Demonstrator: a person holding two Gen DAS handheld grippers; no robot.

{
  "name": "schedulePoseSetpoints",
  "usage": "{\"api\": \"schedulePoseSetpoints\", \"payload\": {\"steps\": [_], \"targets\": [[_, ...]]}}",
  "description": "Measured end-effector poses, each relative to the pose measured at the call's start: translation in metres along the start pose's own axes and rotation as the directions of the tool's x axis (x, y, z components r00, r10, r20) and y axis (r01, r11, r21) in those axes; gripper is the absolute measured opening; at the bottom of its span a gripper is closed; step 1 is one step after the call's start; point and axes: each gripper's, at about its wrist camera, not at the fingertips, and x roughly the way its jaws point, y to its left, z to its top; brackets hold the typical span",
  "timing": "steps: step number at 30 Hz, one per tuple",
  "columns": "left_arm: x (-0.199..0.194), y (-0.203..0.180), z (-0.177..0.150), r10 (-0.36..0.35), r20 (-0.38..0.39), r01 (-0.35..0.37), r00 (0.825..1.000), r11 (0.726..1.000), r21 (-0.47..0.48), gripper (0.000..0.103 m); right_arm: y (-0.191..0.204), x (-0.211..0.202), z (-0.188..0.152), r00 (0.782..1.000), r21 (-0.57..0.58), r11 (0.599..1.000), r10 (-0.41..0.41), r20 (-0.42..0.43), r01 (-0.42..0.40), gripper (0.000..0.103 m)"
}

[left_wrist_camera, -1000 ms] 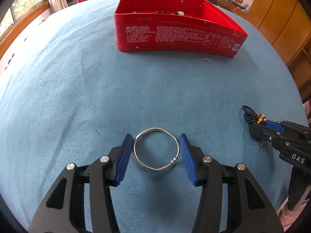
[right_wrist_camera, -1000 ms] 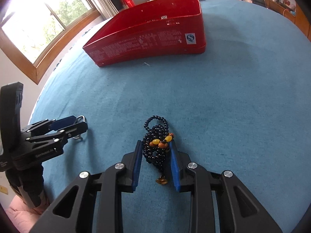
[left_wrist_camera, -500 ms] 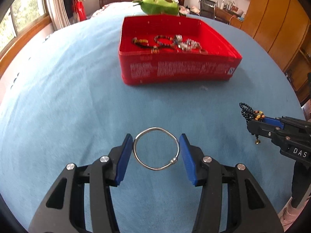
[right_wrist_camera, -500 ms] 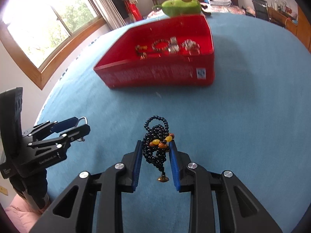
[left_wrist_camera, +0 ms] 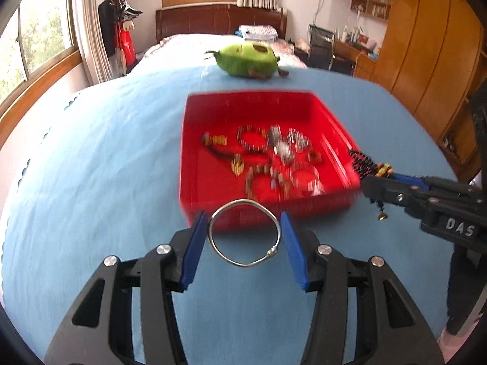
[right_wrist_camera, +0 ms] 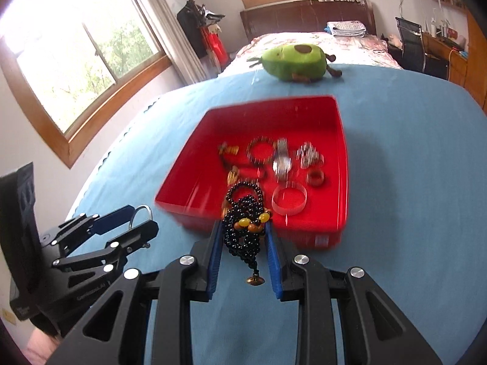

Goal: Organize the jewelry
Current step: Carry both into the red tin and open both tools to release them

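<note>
We hold one pair of tongs in each hand above a blue-covered surface. The left tongs pinch a silver bangle across its width; both blue pads touch its rim, and the bangle hangs clear of the cloth. In the right wrist view the left tongs appear at the left edge, with the bangle showing as a small arc between the pads.

The right tongs pinch a bunched string of black beads with a few amber beads at its middle. A small brass pendant dangles from the lower end. In the left wrist view the right tongs enter from the right, and the beads overlap the right wall of the box.

A red box sits on the surface just beyond both tongs, open at the top. In the right wrist view the box holds several pieces of jewelry: rings, bead bracelets, a watch-like piece and a clear bangle. The contents are blurred, so we cannot identify each one.

A green avocado plush toy lies on the far edge of the surface, well apart from the box. Beyond it stands a bed with a dark headboard.
</note>
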Motion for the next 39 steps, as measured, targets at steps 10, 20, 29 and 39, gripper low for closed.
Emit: {"api": "schedulePoseSetpoints", "payload": {"steps": [10, 20, 29, 39], "targets": [[0.080, 0.012, 0.067, 0.005, -0.043, -0.008, 0.999, 0.998, -0.054, 0.048, -0.018, 0.083, 0.059, 0.994, 0.024, 0.997, -0.069, -0.079, 0.071, 0.027], [0.147, 0.023, 0.082, -0.024, -0.133, 0.012, 0.991, 0.996, -0.086, 0.050, -0.039, 0.140, 0.070, 0.979, 0.031, 0.990, -0.129, -0.161, 0.136, 0.033], [0.115, 0.031, 0.079, -0.025, -0.063, 0.019, 0.998, 0.996, -0.086, 0.065, -0.036, 0.098, 0.064, 0.991, 0.034, 0.991, -0.125, -0.055, 0.127, 0.040], [0.045, 0.033, 0.043, 0.029, 0.021, -0.028, 0.999, 0.997, -0.070, 0.092, -0.016, 0.037, 0.036, 0.990, 0.000, 0.990, -0.142, 0.006, 0.142, 0.086]]}}
